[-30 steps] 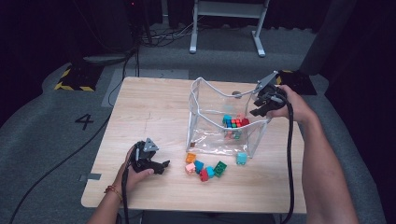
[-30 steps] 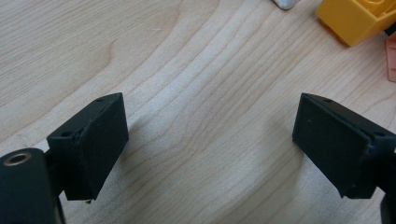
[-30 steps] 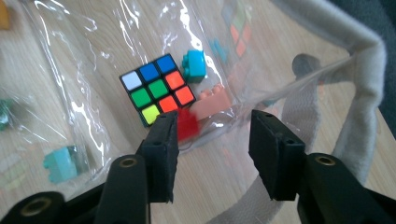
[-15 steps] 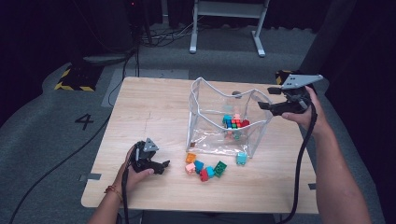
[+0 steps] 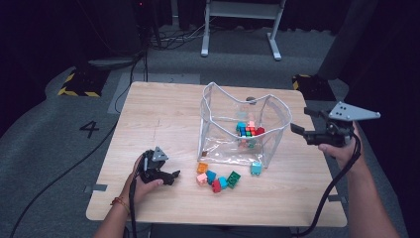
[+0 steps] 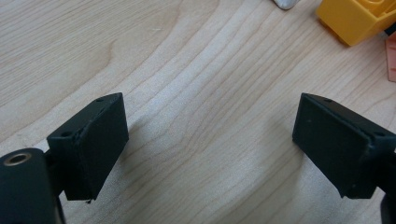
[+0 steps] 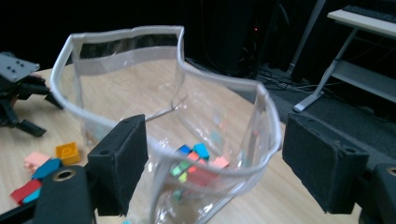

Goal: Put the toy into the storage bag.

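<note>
Wooden table [image 5: 158, 124] carries a clear bag [image 5: 242, 129] – standing open, just left of the right gripper [image 5: 300, 120], jaws just spread, empty; left gripper [image 5: 174, 176] rests released beside loose blocks [image 5: 218, 178].

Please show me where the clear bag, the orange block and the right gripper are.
clear bag [image 5: 213, 130]: high view, on its near left wall.
orange block [image 5: 202, 167]: high view, on its top face.
right gripper [image 5: 301, 120]: high view, midway between its open fingertips.
</note>
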The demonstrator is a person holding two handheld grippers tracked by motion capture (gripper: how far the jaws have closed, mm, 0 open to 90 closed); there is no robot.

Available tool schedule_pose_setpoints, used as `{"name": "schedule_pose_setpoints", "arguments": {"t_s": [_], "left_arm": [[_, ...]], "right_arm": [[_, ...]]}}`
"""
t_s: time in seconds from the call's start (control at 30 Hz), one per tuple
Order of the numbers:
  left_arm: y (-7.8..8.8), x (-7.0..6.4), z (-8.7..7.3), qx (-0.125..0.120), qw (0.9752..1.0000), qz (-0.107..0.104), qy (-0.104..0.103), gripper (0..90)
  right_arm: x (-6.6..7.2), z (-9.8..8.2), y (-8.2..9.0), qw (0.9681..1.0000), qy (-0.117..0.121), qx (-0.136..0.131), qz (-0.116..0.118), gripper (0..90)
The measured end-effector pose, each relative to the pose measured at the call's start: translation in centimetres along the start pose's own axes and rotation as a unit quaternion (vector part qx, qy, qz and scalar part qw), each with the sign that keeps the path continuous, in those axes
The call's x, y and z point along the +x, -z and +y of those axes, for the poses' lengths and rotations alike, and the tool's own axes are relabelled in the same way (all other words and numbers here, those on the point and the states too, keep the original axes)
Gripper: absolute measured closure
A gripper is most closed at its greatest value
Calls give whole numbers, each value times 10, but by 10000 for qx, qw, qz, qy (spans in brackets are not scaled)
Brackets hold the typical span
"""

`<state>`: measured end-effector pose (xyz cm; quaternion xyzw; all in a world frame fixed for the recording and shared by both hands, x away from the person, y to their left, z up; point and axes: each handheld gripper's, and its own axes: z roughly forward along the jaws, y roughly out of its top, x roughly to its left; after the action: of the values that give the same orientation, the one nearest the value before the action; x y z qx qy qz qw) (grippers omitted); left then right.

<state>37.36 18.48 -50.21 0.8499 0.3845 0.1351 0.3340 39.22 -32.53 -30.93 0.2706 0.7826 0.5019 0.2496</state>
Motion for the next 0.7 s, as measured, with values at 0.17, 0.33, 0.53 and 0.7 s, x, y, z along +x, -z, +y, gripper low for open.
{"name": "schedule_pose_setpoints", "arguments": {"t_s": [0.17,0.33,0.53,0.7], "left_arm": [[0,0,0,-1,10000,-5,7,107],[0,0,0,-2,10000,5,4,107],[0,0,0,-6,10000,-14,11,107],[0,0,0,-6,10000,-6,5,107]], "right_arm": [[15,-42,4,9999,-168,35,-11,235],[32,-95,0,9987,-465,199,-50,247],[53,-120,-17,9973,-233,698,-23,260],[72,-132,-36,9956,-77,896,274,270]]}}
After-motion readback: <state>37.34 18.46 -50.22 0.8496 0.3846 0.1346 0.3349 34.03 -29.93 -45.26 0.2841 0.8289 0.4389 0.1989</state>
